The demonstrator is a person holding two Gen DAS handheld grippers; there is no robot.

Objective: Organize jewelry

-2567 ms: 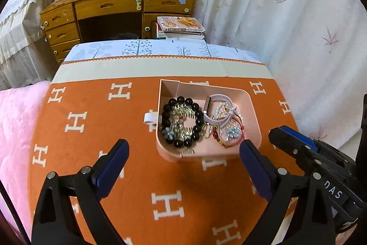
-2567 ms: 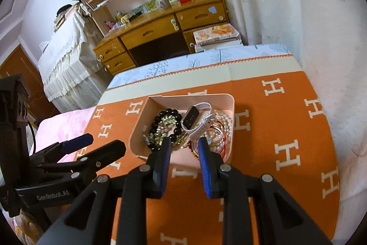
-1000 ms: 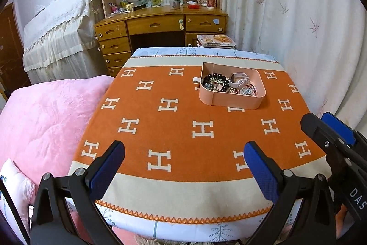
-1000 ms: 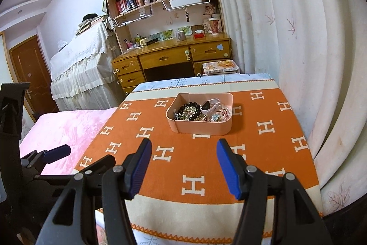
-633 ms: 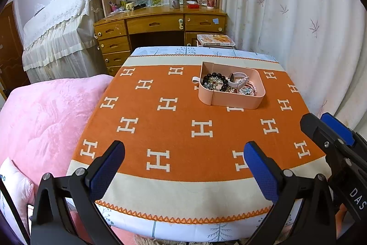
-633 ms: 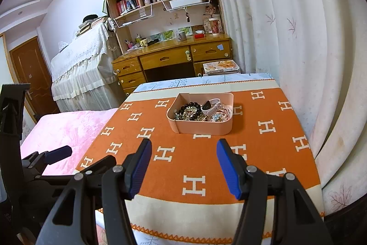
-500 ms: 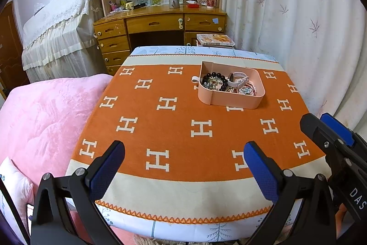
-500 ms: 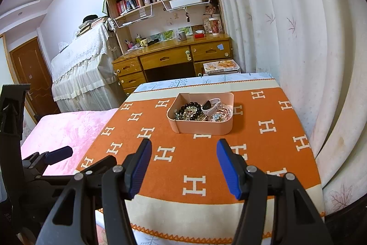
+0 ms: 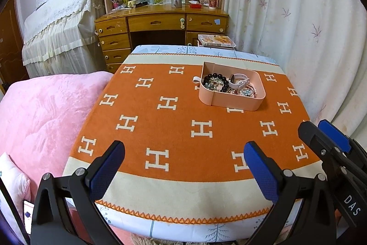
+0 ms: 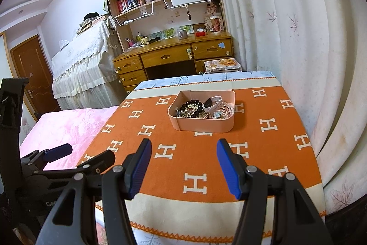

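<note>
A pink tray (image 9: 231, 103) stands on the far right part of the orange tablecloth (image 9: 179, 121). It holds a black bead bracelet (image 9: 215, 82), a white watch (image 9: 239, 82) and several other bracelets. The tray also shows in the right wrist view (image 10: 204, 125). My left gripper (image 9: 183, 162) is open and empty, well back above the table's near edge. My right gripper (image 10: 183, 162) is open and empty, also near the front edge, and shows at the right in the left wrist view (image 9: 325, 137).
A pink bed (image 9: 39, 111) lies left of the table. A wooden desk with drawers (image 9: 160, 24) and a bookshelf stand behind it. White curtains (image 9: 298, 15) hang on the right. A stack of magazines (image 9: 215, 40) sits beyond the far edge.
Both grippers have pulled far back from the tray to the table's near edge. My right gripper has opened wide. In the last half second almost nothing has moved.
</note>
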